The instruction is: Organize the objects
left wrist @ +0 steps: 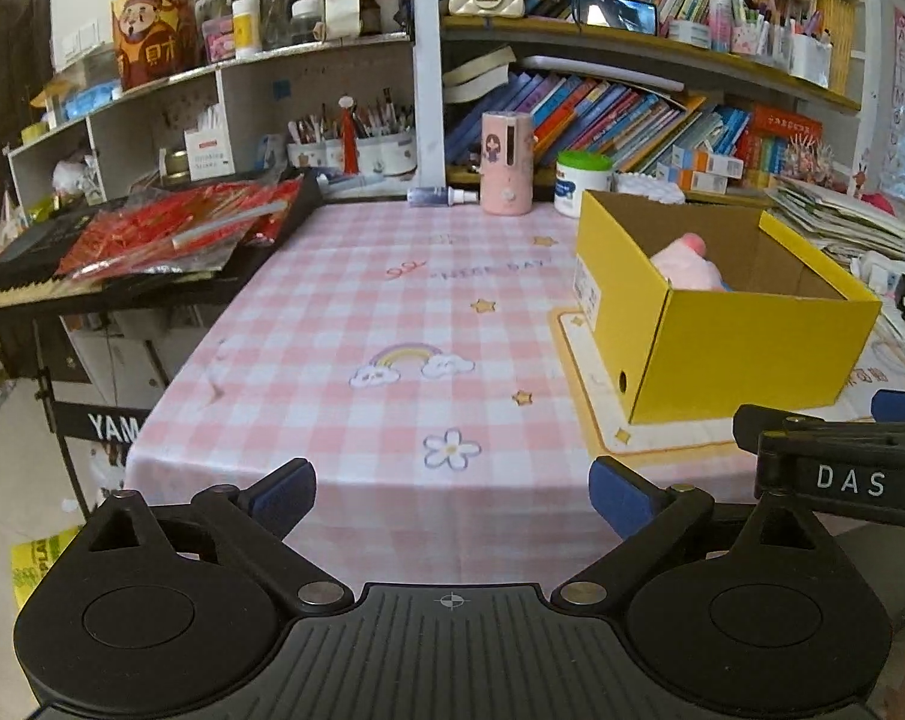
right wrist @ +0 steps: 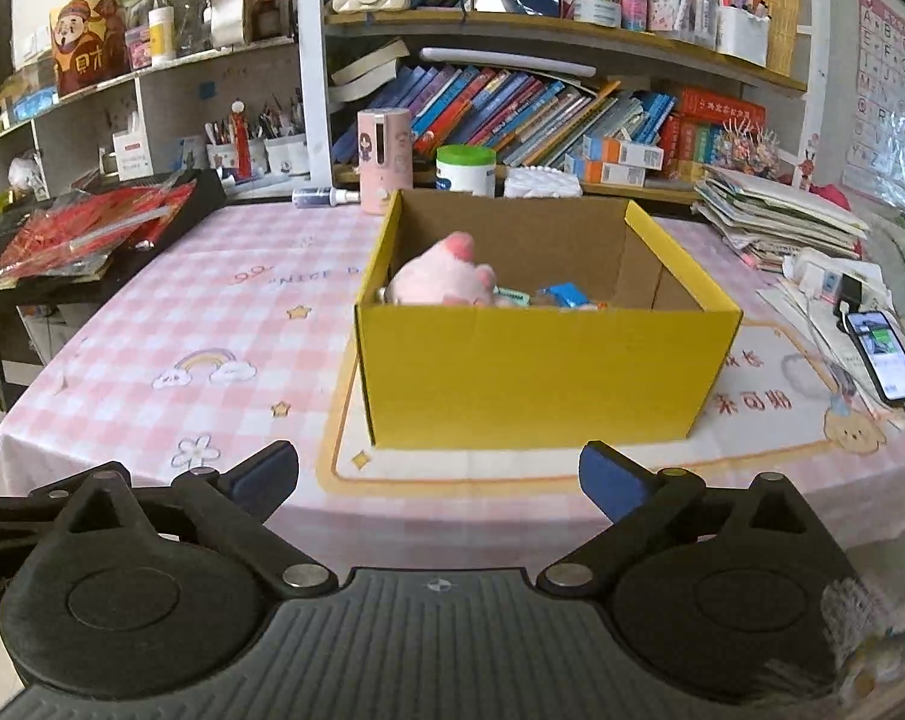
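- A pink-checked worktop (left wrist: 356, 324) lies mostly bare on its left half, open cloth running from the near edge back to the shelves; an electronic keyboard (left wrist: 26, 288) piled with red packets (left wrist: 170, 228) meets its left edge at about 10 o'clock in the left wrist view.
- Along the far edge, at 12 o'clock, stand a pink cylindrical holder (left wrist: 506, 163), a small spray bottle (left wrist: 443, 196) lying on its side and a green-lidded tub (left wrist: 581, 180).
- At the right edge a stack of papers (right wrist: 776, 216) and a smartphone (right wrist: 884, 357) on a cable hem in the room at 3 o'clock.
- The yellow cardboard box (right wrist: 536, 378) sits open-topped on a cream mat (right wrist: 770, 420) on the right half of the worktop, its long side facing the right-hand tongs and its long axis running across that view, 9 to 3 o'clock.
- Inside, a pink plush toy (right wrist: 446, 276) rests against the box's left wall, with small blue packets (right wrist: 563, 294) beside it.
- The left tongs (left wrist: 452, 498) are spread wide over the near edge, holding and touching nothing.
- The right tongs (right wrist: 439, 483) are likewise spread wide and empty, just short of the box.
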Tool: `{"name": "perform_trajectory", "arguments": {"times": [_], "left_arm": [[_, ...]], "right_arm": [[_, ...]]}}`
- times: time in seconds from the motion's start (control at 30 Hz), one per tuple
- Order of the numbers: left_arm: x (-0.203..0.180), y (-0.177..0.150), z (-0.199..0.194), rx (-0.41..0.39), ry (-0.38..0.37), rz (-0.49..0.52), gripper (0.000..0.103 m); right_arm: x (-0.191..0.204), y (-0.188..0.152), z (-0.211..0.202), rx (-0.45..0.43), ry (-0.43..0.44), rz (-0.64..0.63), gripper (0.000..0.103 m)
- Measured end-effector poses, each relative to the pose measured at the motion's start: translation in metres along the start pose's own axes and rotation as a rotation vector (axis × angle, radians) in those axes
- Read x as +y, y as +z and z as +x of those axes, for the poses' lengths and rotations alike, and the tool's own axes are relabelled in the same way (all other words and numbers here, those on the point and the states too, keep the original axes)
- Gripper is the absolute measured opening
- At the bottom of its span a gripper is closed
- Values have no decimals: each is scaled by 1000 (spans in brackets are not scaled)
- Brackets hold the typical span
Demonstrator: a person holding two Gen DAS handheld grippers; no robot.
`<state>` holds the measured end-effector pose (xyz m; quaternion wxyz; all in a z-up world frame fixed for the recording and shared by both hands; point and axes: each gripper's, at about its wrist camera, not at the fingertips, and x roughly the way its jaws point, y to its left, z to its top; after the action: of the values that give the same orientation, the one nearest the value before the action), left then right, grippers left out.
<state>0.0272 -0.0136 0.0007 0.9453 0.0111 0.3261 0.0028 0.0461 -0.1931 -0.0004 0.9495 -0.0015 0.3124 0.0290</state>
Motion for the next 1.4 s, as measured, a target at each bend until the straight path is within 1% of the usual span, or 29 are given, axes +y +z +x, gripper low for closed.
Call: {"name": "perform_trajectory", "arguments": {"times": [0.13, 0.3, 0.47, 0.63, 0.77, 0.9, 1.17, 1.4], "left_arm": [[4, -7, -3, 12, -7, 1, 99], [8, -14, -5, 25, -13, 0, 99], [5, -17, -6, 37, -8, 26, 99], [2, -18, -8, 38, -23, 28, 99], [0, -18, -8, 43, -22, 28, 100], [1, -18, -8, 53, -21, 18, 100], [1, -16, -7, 59, -12, 31, 100], [2, -15, -8, 49, -4, 28, 100]], "right_arm": [[4, -6, -6, -5, -14, 16, 101], [6, -12, -10, 13, -21, 23, 101], [8, -16, -13, 11, -16, 23, 102], [13, -16, -17, 7, -1, 6, 103], [17, -17, -19, 7, 5, 3, 103], [19, -17, -20, 2, 1, 2, 103], [22, -17, -20, 5, -16, 3, 103], [23, -16, -20, 5, -14, 6, 103]]}}
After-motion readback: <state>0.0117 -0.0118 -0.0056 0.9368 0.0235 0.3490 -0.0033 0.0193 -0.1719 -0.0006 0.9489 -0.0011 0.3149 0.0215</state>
